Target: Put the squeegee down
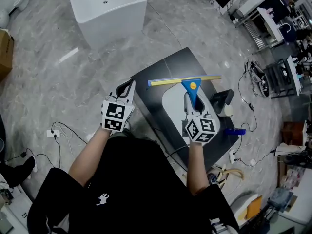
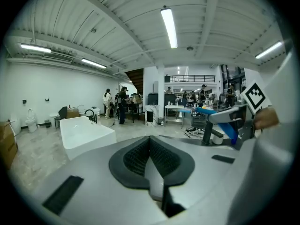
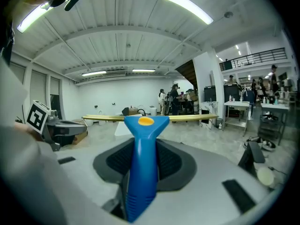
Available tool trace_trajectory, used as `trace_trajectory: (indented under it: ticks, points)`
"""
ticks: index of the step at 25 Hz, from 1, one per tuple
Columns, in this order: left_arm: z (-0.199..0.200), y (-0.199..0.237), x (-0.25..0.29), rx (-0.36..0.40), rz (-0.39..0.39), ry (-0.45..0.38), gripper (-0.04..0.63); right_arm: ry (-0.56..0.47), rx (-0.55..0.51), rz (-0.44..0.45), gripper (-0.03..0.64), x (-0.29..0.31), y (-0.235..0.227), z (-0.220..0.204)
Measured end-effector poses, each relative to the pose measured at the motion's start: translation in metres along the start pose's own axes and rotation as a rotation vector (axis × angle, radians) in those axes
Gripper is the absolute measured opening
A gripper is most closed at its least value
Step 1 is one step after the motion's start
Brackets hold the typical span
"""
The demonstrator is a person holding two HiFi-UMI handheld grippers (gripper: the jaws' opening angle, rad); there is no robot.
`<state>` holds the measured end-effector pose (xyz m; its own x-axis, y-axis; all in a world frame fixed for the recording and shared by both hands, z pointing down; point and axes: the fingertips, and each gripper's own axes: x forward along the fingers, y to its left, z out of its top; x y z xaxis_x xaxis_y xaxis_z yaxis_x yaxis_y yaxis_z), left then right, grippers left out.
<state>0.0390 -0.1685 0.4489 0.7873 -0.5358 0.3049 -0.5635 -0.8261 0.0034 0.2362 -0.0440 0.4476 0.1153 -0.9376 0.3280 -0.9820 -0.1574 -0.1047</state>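
Step in hand: set the squeegee (image 1: 175,81) down. Not yet done.

- Right gripper (image 1: 192,100): jaws clamped on the blue handle, the pads pressing both its sides. The handle points away from the person and the yellow blade lies crosswise at the far end, roughly level.
- The squeegee is in the air over the dark table (image 1: 170,65), blade above the far part. I cannot tell how high.
- Left gripper (image 1: 127,87): jaws together with nothing between them, just off the table's left edge, well apart from the blade.
- White bathtub (image 1: 105,9) stands far left, out of the way.

How to do it well (judgement):
- Lower straight over bare dark surface and keep the blade level, so both ends land together.
- Steer clear of the small items (image 1: 225,104) at the table's right edge.
- Open only once blade and handle both rest, then draw back along the handle's line, so the jaws don't drag it.
- Keep the left gripper out of the way.
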Motion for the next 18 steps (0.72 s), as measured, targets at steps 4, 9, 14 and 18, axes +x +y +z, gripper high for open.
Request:
trace_trajectory:
  ticks: [4,9,14,18]
  points:
    - [0.009,0.017,0.010,0.014,-0.019,-0.035,0.003,0.020,-0.045,0.003,0.130,0.030,0.005,0.002]
    - [0.019,0.028,0.021,0.010,-0.002,-0.066,0.003,0.071,-0.099,0.057,0.130,0.069,0.005,-0.002]
    - [0.031,0.036,0.038,0.023,0.056,-0.077,0.003,0.093,-0.138,0.141,0.130,0.107,0.003,-0.001]
    - [0.037,0.035,0.046,0.038,0.086,-0.074,0.003,0.114,-0.167,0.193,0.130,0.129,-0.005,-0.003]
